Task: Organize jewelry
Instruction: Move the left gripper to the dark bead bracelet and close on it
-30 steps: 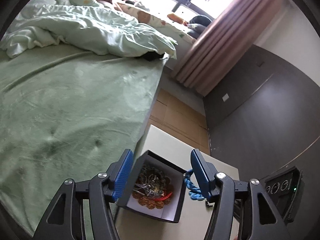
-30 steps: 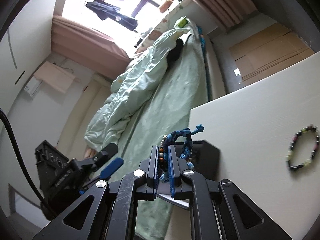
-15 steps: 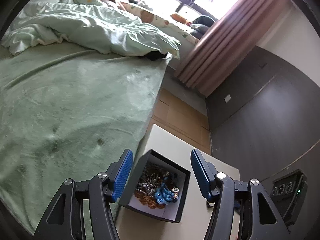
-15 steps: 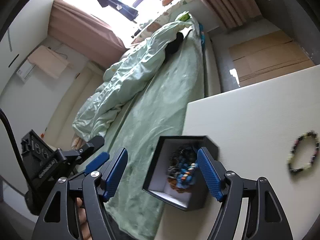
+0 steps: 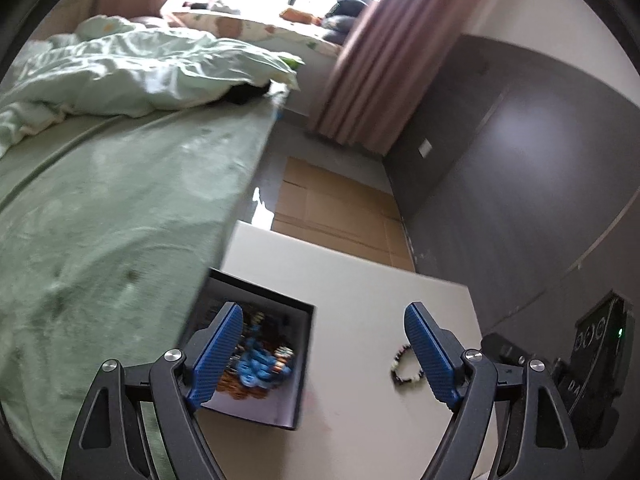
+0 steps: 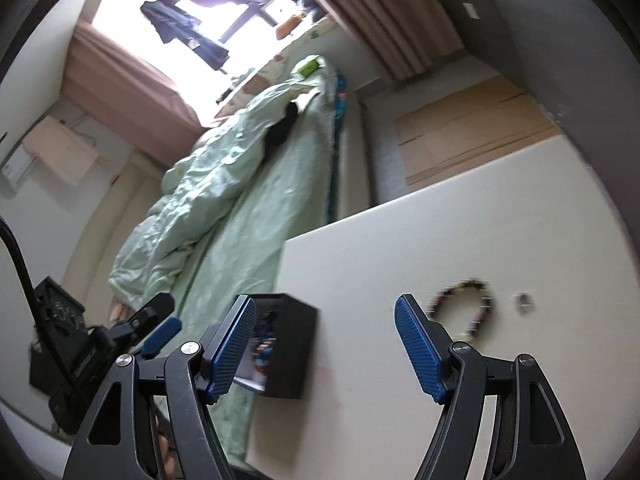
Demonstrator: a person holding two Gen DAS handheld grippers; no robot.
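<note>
— How far along am I? From the left wrist view, the black box sits at the near left edge of the white table, right beside the green bed. It already holds a heap of jewelry, with a blue braided bracelet on top and orange and mixed beads around it.

— And what is left out on the table?

— One beaded bracelet, dark and pale beads, lying flat to the right of the box and well apart from it. In the right wrist view I also see a small metal piece just right of that bracelet; it's too blurred to say what it is.

— Your claws?

— The left gripper has nothing between its blue pads and its jaws are opening wider right now. The right gripper stands wide and empty, hovering over bare table between the box and the beaded bracelet.

— So your read?

— I judge most of the job done: the box is well filled. The beaded bracelet and perhaps that small piece remain. I'd take the bracelet with the right claw next, since it lies nearest that side.
</note>
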